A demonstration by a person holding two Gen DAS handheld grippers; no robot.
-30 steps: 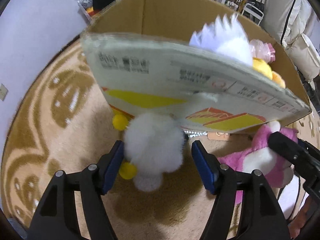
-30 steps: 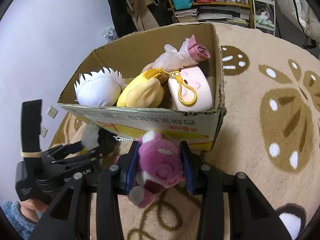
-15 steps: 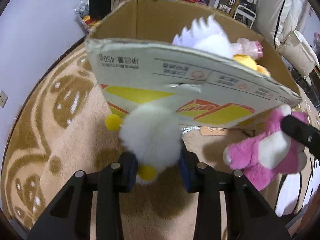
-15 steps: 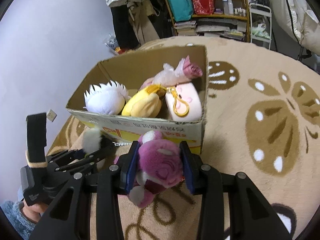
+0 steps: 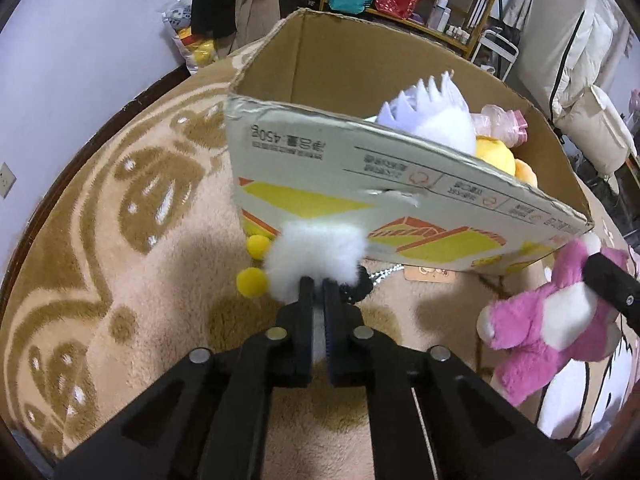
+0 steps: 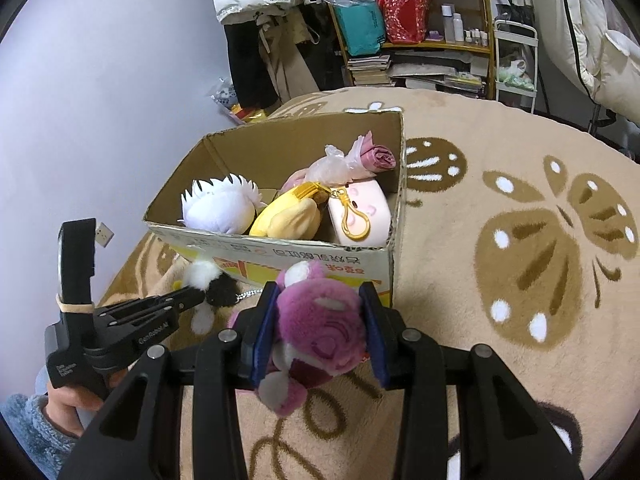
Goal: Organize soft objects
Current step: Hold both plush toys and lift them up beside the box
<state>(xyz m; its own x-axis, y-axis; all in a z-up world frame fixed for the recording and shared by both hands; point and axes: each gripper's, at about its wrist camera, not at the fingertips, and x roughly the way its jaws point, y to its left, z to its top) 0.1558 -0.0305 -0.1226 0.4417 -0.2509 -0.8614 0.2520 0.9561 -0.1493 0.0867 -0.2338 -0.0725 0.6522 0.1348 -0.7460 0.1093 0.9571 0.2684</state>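
The left gripper [image 5: 318, 292] pinches a white toy [image 5: 316, 258], its lower half hidden. The right gripper [image 6: 320, 324] squeezes a pink bear [image 6: 320, 332] below the box [image 6: 280, 256].

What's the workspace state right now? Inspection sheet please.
Surface: beige patterned rug.
Job's things: white fluffy toy and pink plush held outside the cardboard box; white spiky plush, yellow plush, pink pouch inside it.
Clutter: bagged pink item in the box.
Grippers: left gripper shut on white fluffy toy; right gripper shut on pink plush.
Cables: nothing seen.
Surroundings: shelf, hanging clothes, wall.
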